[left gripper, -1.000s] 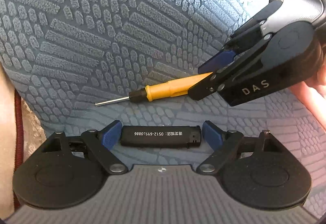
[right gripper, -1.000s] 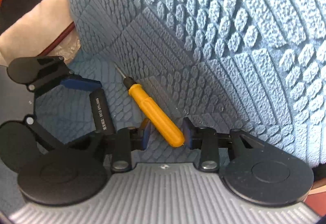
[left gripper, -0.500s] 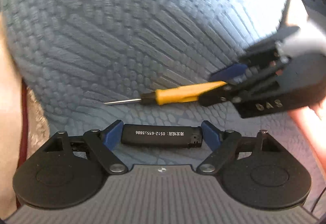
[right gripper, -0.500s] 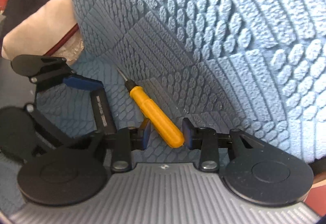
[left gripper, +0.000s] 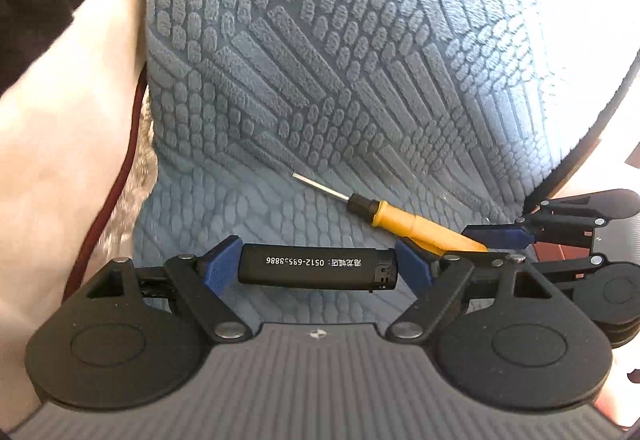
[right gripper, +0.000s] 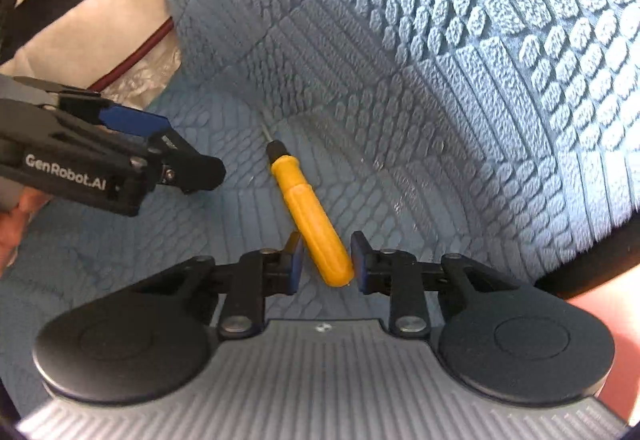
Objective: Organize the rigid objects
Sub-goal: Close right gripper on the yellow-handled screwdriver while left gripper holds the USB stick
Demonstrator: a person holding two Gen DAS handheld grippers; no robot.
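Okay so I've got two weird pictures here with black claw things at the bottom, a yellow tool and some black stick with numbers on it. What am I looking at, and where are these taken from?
These are no robot arms. A person holds a two-finger gripper in each hand, and each gripper carries a wide-angle camera looking forward along its fingers, which are the black shapes at the bottom.

The left-hand view shows the left gripper closed end to end on a black lighter with white digits. The right gripper comes in from the side.

The right-hand view shows the right gripper, whose jaws have just been closing, shut on the handle end of a yellow screwdriver. The left gripper shows at the left.

Underneath is a blue textured cushion.
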